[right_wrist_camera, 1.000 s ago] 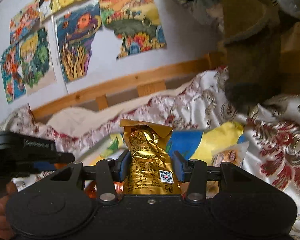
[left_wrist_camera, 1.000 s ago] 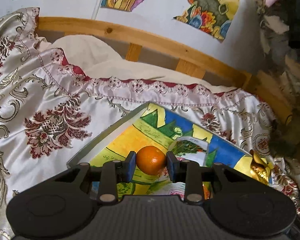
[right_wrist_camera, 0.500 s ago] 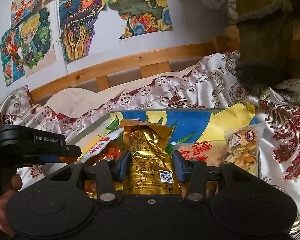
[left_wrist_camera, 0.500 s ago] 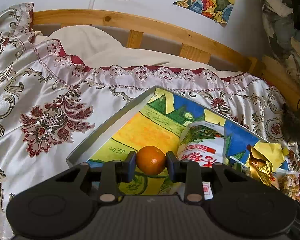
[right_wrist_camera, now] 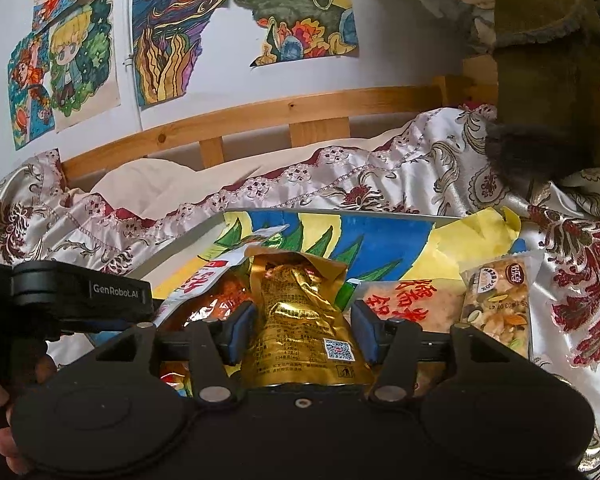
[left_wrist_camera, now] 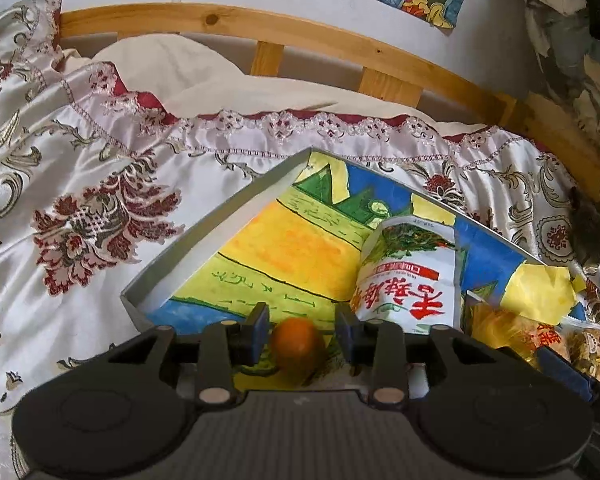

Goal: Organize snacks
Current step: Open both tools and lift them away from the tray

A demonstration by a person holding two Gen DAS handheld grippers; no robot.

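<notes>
A shallow grey tray [left_wrist_camera: 224, 232] lined with a bright painted sheet lies on the satin bedspread. My left gripper [left_wrist_camera: 302, 334] is open; a small orange [left_wrist_camera: 296, 344] sits between the spread fingers on the tray floor. A white packet with red characters [left_wrist_camera: 410, 272] lies just right of it. My right gripper [right_wrist_camera: 302, 334] is open around a gold foil packet [right_wrist_camera: 304, 324] that rests in the tray [right_wrist_camera: 340, 214], with gaps at both pads. A red and white packet [right_wrist_camera: 212, 288] lies to its left.
A pale packet with red characters [right_wrist_camera: 404, 304] and a clear nut-mix packet [right_wrist_camera: 496, 304] lie at the tray's right end. The left gripper body [right_wrist_camera: 80, 296] is at the tray's left. A wooden bed rail [left_wrist_camera: 340, 48] and wall run behind. Dark cloth [right_wrist_camera: 540, 100] hangs at right.
Both grippers came down toward the tray. My left gripper opened and the orange dropped lower between its fingers. My right gripper opened off the gold packet.
</notes>
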